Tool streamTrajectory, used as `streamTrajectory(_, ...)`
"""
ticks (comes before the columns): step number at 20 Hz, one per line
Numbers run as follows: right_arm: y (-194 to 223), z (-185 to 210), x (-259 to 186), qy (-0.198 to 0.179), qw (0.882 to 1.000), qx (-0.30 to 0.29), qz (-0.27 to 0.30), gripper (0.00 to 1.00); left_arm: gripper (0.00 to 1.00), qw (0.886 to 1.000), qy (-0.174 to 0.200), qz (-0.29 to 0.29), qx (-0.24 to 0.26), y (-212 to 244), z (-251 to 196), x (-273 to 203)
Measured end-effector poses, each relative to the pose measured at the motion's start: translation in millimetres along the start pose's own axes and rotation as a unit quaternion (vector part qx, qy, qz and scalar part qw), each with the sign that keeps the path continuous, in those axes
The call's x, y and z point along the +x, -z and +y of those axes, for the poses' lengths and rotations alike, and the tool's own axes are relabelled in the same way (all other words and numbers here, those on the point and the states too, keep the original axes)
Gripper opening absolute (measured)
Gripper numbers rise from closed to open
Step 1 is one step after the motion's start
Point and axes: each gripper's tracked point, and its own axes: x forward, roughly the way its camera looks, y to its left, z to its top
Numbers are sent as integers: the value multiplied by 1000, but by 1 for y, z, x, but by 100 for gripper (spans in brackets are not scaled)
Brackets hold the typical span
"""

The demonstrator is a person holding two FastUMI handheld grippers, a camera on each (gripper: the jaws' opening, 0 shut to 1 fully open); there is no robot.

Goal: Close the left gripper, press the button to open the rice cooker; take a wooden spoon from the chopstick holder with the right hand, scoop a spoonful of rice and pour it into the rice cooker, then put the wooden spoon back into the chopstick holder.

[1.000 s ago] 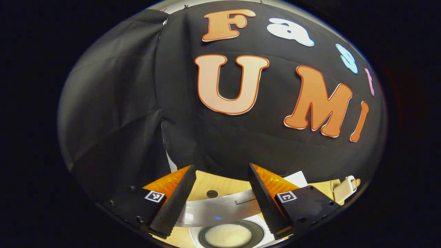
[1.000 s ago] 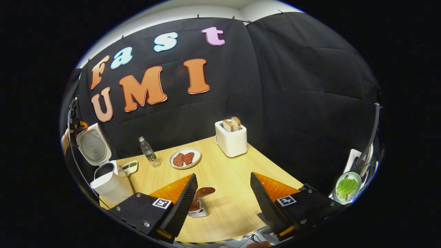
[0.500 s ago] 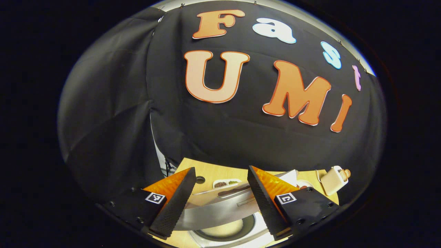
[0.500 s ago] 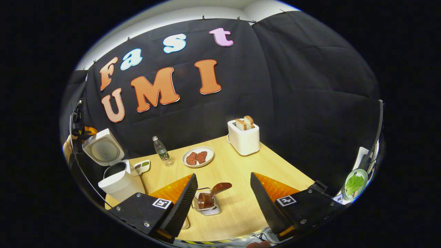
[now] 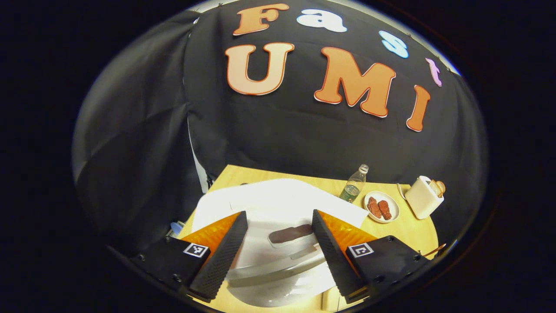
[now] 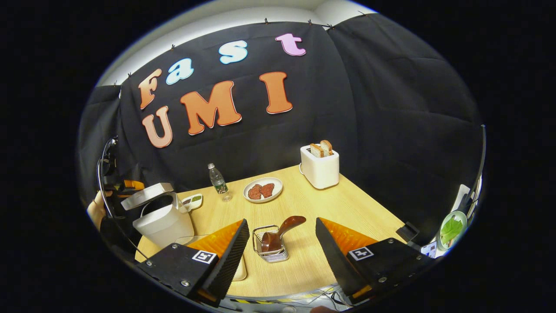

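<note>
The white rice cooker (image 6: 165, 222) stands at the table's left end, its lid (image 6: 145, 195) tilted down and only slightly ajar. In the left gripper view the lid's white top (image 5: 278, 202) with a dark panel (image 5: 290, 234) lies just under my left gripper (image 5: 278, 215), which is open and holds nothing. That gripper (image 6: 128, 186) and the hand (image 6: 95, 211) holding it show behind the lid. The wooden spoon (image 6: 282, 230) leans in the wire chopstick holder (image 6: 271, 252). My right gripper (image 6: 281, 221) is open above the table's near edge, short of the holder.
A water bottle (image 6: 218, 181), a plate of meat (image 6: 263, 190), a toaster with bread (image 6: 320, 167) and a small two-part dish (image 6: 192, 200) stand toward the back. A bowl of greens (image 6: 451, 228) is off to the right. A pale flat container (image 6: 239, 270) lies beside the holder.
The rice cooker lid has swung from upright down to nearly shut, hiding the rice in the pot. The right gripper's view has shifted, and the spoon and holder now sit between its fingers.
</note>
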Motion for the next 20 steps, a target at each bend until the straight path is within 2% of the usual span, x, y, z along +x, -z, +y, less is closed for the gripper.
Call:
streamTrajectory(7,10,-14,-6,8,1000,10,10,95,100,999,-42,25,21,33,10,24)
streamTrajectory(15,19,-20,8,15,999,10,27,95,100,997,-56,35,31,56,13,25)
streamTrajectory(20,22,-17,18,12,999,1,36,95,100,998,-57,18,33,62,11,25)
